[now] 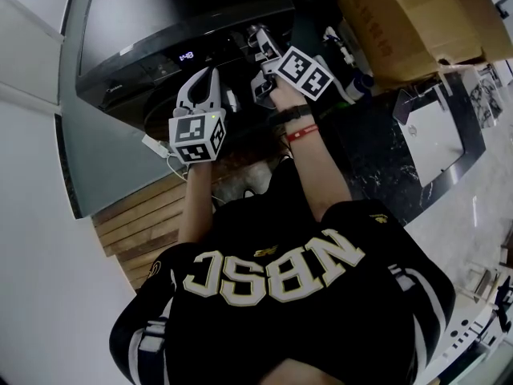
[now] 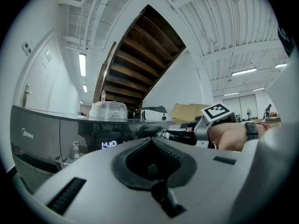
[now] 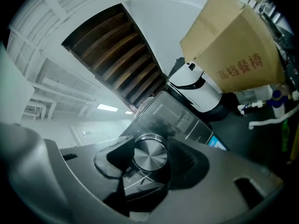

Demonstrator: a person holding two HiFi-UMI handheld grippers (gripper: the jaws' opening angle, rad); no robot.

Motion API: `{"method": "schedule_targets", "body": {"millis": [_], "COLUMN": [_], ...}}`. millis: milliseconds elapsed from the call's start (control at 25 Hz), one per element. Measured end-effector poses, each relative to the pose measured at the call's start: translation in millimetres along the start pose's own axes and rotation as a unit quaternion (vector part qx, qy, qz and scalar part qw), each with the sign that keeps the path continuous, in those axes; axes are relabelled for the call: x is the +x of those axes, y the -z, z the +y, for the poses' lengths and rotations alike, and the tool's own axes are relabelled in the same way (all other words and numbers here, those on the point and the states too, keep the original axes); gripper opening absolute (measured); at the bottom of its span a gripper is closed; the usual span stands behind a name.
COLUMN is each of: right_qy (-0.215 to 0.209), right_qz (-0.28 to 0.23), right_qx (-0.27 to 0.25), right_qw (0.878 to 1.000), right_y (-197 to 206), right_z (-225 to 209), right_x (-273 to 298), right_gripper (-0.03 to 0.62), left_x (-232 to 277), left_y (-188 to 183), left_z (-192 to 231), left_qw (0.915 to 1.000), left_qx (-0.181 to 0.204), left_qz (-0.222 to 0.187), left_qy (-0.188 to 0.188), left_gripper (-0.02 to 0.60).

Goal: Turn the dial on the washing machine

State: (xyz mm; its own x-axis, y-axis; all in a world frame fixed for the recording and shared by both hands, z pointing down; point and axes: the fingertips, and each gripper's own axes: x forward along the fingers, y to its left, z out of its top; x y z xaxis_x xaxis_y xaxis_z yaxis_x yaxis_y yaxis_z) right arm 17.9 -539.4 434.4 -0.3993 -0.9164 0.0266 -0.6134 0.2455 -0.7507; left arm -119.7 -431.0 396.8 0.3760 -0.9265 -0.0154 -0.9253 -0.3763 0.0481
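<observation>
We stand over the dark washing machine point(image 1: 160, 22) with both grippers held level against its front panel. In the right gripper view the round, brushed-silver dial point(image 3: 150, 155) sits on the glossy control panel point(image 3: 180, 118), and the right gripper point(image 3: 148, 143) has its jaws clenched on it, one dark pad against each side of the rim. The whole view is tilted, so the panel runs diagonally across it. From the head view we see that right gripper point(image 1: 260, 42) reaching in at the panel, its marker cube point(image 1: 304, 72) above a wrist with a red band point(image 1: 301, 133); the dial itself is hidden there behind the gripper. The left gripper point(image 1: 210, 74) hangs just beside it, to the left, near the lit display point(image 1: 185, 56), touching nothing. In the left gripper view the left gripper's jaws are drawn together at the tips with nothing between them. A cardboard box point(image 1: 409, 22) stands off to the right of the machine, and wooden slats point(image 1: 136, 223) lie on the floor below
</observation>
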Motion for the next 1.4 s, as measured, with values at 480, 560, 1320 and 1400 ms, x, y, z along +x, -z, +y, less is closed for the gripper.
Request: {"method": "schedule_targets", "body": {"millis": [480,560,1320,1400], "right_qy": [-0.013,-0.016,-0.032,-0.03], "right_qz": [-0.023,-0.029,-0.019,-0.021], "right_qx": [0.195,0.256,0.297,0.318], "right_qw": [0.98,0.966,0.954,0.947], "right_y": [5,7,9,11], "right_z": [-15,-21,-23,-24], "right_x": [0,0,0,0], "right_gripper": [0.222,0.222,0.222,0.222], "left_x": [0,0,3,2], "left_y": [5,6,14,14], "left_z": [-8,-9,-13,-11], "left_qw": [1.0,1.0,0.9999,0.9999], "left_qx": [0.0,0.0,-0.003,-0.003], "left_qz": [0.004,0.005,0.014,0.015], "left_qy": [0.004,0.004,0.0,-0.002], "left_gripper": [0.014,0.014,0.014,0.014]}}
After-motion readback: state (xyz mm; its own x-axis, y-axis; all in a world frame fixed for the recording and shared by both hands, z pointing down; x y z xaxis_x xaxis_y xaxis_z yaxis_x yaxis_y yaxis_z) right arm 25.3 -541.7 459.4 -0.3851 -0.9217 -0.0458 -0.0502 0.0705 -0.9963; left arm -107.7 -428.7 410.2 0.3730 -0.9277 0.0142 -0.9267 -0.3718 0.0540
